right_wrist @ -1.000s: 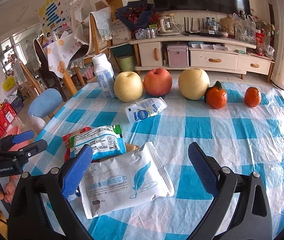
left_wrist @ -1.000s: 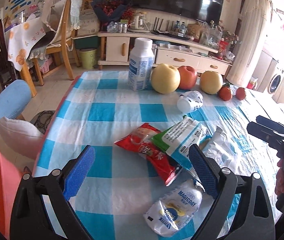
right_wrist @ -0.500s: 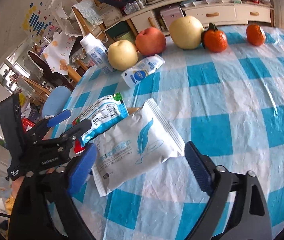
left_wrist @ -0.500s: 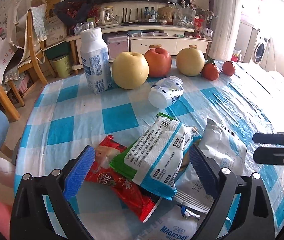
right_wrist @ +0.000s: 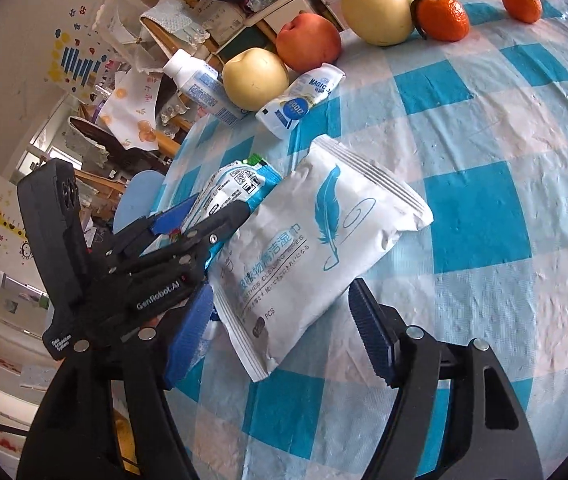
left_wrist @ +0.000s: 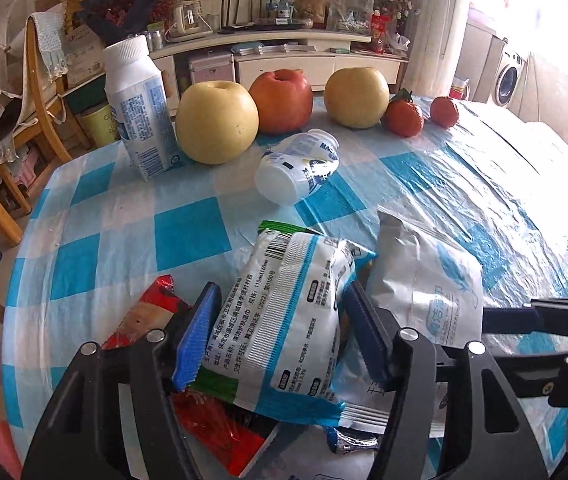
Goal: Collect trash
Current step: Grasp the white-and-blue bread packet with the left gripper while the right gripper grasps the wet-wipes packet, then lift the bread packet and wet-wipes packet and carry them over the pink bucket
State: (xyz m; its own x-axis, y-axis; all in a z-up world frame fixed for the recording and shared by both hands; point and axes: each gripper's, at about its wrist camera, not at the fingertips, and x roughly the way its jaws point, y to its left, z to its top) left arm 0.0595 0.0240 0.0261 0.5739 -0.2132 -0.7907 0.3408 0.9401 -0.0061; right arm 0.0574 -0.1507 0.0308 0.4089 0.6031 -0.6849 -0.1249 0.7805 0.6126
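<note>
A blue, white and green wipes packet (left_wrist: 284,320) lies on top of a red snack wrapper (left_wrist: 220,424). My left gripper (left_wrist: 282,332) has its blue pads against both sides of that packet, and its jaws are still closing. Beside it lies a white wipes pack with a blue feather (right_wrist: 315,248). My right gripper (right_wrist: 282,336) straddles the pack's near end. Its jaws are closing, with a thin gap left at the right pad. The left gripper (right_wrist: 200,216) shows at the left of the right wrist view. The right gripper's fingers (left_wrist: 503,318) show at the right of the left wrist view.
On the checked tablecloth (left_wrist: 192,236) a small white bottle (left_wrist: 299,168) lies on its side. Behind it stand an upright milk bottle (left_wrist: 140,108), two yellow apples, a red apple (left_wrist: 282,100) and two oranges. A crumpled foil scrap (left_wrist: 347,444) sits near the packs. Chairs stand left of the table.
My left gripper moved forward and down over the blue-and-white packet and its jaws narrowed onto it. My right gripper rolled, sank and narrowed around the white pack.
</note>
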